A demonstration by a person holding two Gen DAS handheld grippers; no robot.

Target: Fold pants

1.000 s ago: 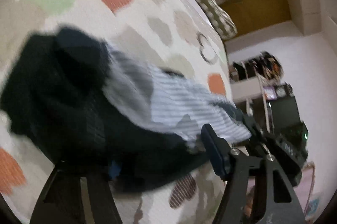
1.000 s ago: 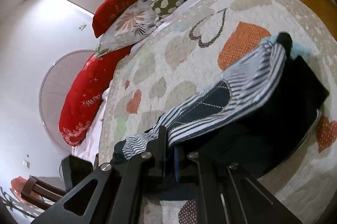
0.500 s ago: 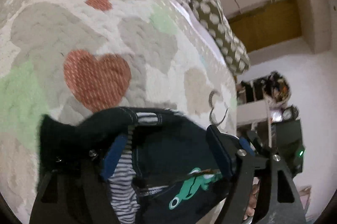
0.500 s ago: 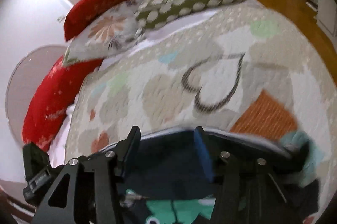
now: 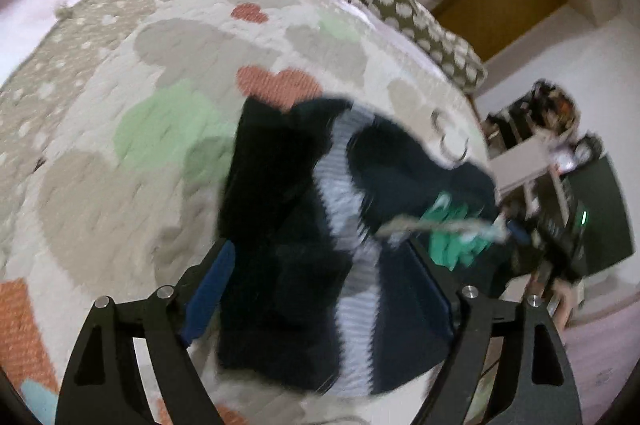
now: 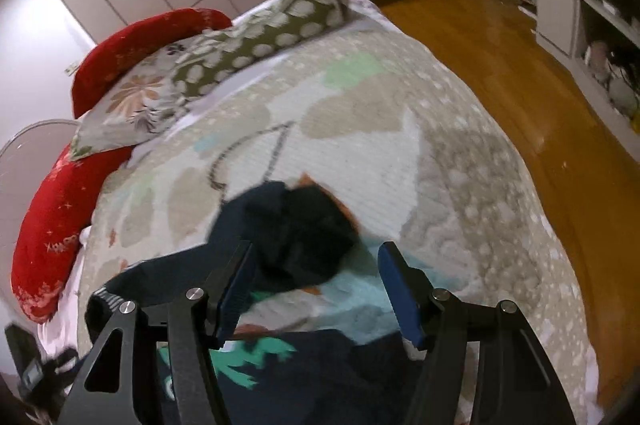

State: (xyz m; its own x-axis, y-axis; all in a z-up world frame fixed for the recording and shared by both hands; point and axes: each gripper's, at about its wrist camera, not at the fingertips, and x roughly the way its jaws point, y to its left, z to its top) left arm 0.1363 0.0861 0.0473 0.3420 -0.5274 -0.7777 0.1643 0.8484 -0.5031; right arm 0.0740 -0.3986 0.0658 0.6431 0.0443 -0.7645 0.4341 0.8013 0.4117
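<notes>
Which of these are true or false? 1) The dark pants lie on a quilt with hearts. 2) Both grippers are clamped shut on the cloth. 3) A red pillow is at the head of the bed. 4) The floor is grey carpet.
1) True: the dark pants lie on the heart quilt.
2) False: the left gripper and right gripper have just been opening; neither pinches cloth.
3) True: the red pillow is there.
4) False: the floor is wood.
</notes>
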